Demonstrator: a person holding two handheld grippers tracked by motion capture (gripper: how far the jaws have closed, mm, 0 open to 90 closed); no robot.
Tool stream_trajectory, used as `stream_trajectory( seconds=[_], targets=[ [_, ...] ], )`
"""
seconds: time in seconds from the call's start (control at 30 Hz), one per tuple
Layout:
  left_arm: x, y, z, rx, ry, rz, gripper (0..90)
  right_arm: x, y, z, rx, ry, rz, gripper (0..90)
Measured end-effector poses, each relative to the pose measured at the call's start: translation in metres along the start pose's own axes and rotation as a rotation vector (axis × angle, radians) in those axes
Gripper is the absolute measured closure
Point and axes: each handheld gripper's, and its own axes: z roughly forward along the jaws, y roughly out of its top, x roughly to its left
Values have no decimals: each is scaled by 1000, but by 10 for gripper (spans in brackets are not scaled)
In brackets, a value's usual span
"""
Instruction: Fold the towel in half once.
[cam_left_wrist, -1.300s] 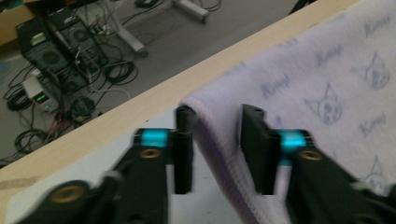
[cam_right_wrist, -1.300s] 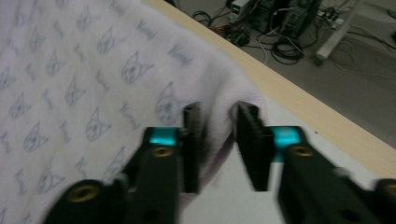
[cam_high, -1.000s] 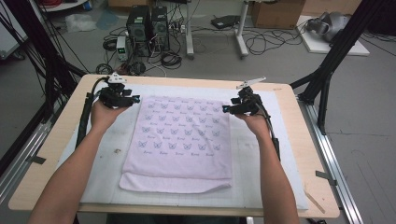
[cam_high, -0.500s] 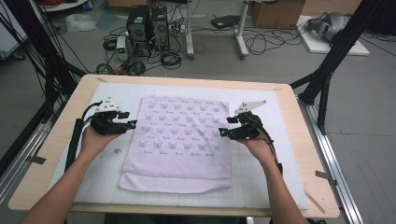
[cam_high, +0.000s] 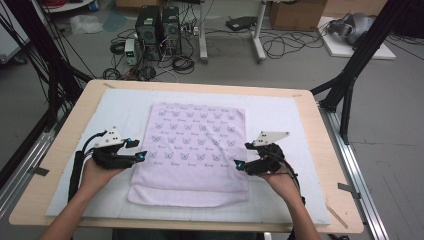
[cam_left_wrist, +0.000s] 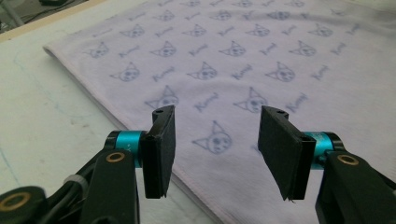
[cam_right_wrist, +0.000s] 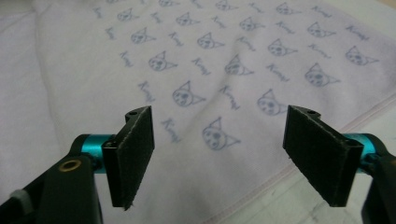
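A pale lilac towel (cam_high: 195, 150) printed with small blue cat faces lies flat on the white mat (cam_high: 280, 120). My left gripper (cam_high: 141, 156) hovers at the towel's left edge, near its front half, pointing inward. In the left gripper view the towel (cam_left_wrist: 243, 60) lies under open jaws (cam_left_wrist: 224, 154) that have just been opening, with nothing pinched between them. My right gripper (cam_high: 239, 165) sits at the towel's right edge, opposite the left one. Its jaws (cam_right_wrist: 229, 158) have just been opening wide over the towel's hem (cam_right_wrist: 210, 70), and the pads press on nothing.
The mat covers a wooden table (cam_high: 325, 150) with metal rails along both sides. Black frame posts (cam_high: 350, 85) stand at the far corners. Computer towers (cam_high: 157, 25) and cables lie on the floor beyond the far edge.
Both hands have slid from the towel's far corners toward the near side along its left and right edges. The towel lies as before.
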Motion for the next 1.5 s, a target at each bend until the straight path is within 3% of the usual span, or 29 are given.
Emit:
stream_trajectory(
  seconds=[0.33, 0.47, 0.6, 0.7, 0.9, 1.1, 1.23, 1.33, 1.5],
  targets=[
    [-22, -12, -6, 35, -32, 19, 386, 14, -21, 0, -33, 18, 26, 206],
    [-27, -17, -7, 50, -48, 24, 381, 20, -27, -1, -21, 47, 10, 272],
    [-31, -23, -10, 68, -76, 61, 514, 27, -37, 0, 1, 71, -5, 376],
    [-33, -28, -11, 80, -104, 80, 637, 32, -41, 3, 30, 120, -28, 455],
    [-38, -31, -7, 114, -139, 83, 650, 38, -44, 9, 60, 158, -37, 534],
    [-38, -35, -1, 158, -143, 86, 606, 41, -44, 13, 87, 134, -68, 627],
    [-38, -35, 0, 156, -161, 86, 750, 42, -44, 12, 88, 134, -70, 729],
    [-39, -33, 0, 159, -146, 90, 831, 42, -44, 11, 88, 137, -85, 832],
    [-39, -32, -2, 149, -135, 93, 865, 41, -43, 10, 84, 158, -89, 873]
  ],
)
